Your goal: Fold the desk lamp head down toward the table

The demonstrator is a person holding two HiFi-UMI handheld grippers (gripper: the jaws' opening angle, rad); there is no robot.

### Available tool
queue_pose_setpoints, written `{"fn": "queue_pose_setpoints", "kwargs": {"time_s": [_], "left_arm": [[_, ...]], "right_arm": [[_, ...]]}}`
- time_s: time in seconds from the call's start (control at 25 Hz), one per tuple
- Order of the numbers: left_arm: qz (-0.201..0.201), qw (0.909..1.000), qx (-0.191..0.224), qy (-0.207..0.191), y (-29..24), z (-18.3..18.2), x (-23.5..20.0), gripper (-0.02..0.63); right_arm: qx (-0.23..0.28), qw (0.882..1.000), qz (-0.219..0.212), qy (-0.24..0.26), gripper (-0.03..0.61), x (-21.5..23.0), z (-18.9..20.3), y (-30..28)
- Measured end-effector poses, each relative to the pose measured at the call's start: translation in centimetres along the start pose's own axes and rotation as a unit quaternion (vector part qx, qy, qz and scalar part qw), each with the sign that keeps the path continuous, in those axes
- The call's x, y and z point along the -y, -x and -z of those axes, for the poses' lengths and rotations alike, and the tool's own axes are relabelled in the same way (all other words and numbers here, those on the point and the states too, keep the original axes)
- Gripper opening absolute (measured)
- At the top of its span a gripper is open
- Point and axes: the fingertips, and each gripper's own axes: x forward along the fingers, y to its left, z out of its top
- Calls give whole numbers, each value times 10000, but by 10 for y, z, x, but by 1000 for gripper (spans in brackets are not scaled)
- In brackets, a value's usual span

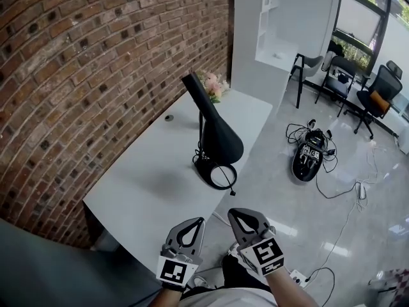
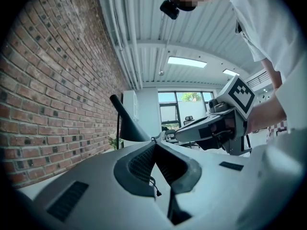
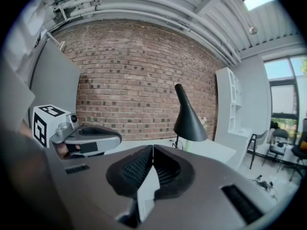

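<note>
A black desk lamp [image 1: 214,139] stands by the right edge of a white counter [image 1: 140,184] set against a brick wall [image 1: 96,56]. Its cone head slants down over its round base (pink flowers [image 1: 214,85] sit at the far end). At the counter's near edge, the left hand-held gripper [image 1: 197,224] and right hand-held gripper [image 1: 235,215] hover side by side. Both have their jaws pressed together on nothing, well apart from the lamp.

Both held side by side, close together: left gripper [image 1: 197,224] points level, jaws closed tip to tip, nothing between them; right gripper [image 1: 234,214] tips slightly downward, jaws together, empty too.
</note>
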Motion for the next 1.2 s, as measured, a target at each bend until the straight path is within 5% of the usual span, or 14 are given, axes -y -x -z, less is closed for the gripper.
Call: {"fn": "queue_pose_setpoints", "kwargs": {"time_s": [1.2], "left_arm": [[23,9998,150,115,-5,-10,1,8]], "right_arm": [[188,9996,116,159,18,6,-18,10]]}}
